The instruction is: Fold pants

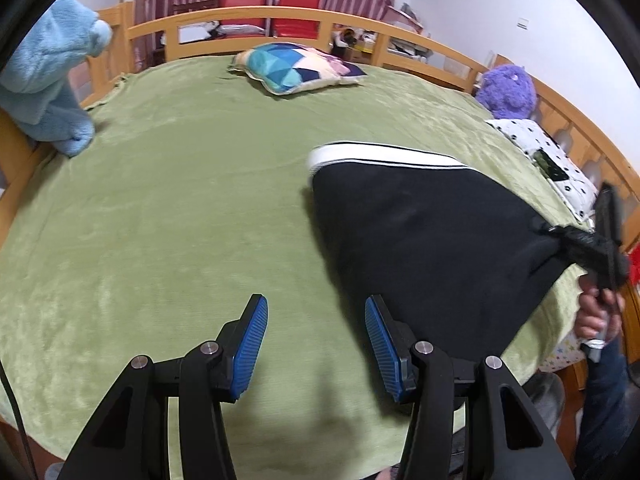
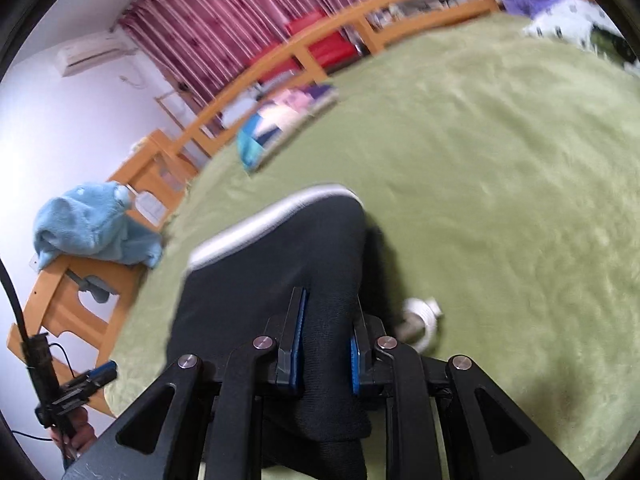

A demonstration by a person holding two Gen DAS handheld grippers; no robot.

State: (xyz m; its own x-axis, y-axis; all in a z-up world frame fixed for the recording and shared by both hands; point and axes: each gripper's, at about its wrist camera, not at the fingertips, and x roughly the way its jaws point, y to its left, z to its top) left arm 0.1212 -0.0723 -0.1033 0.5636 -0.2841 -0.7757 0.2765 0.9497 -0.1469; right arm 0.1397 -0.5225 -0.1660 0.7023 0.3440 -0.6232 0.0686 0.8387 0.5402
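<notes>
Right gripper (image 2: 327,340) clamped on black pants (image 1: 424,240), lifting edge off green blanket (image 1: 180,200). Left gripper (image 1: 316,344) jaws apart, holding nothing.

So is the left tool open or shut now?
Open: the left tool shows a wide gap between its blue pads, with only green blanket between them.

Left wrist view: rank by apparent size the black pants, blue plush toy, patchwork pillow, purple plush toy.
1. Black pants with white waistband, clearly largest, though nearest the camera.
2. Light blue plush toy, draped on the bed frame.
3. Multicoloured patchwork pillow.
4. Purple plush toy.
Pillow and purple toy sit far back, so their order is unsure.
</notes>
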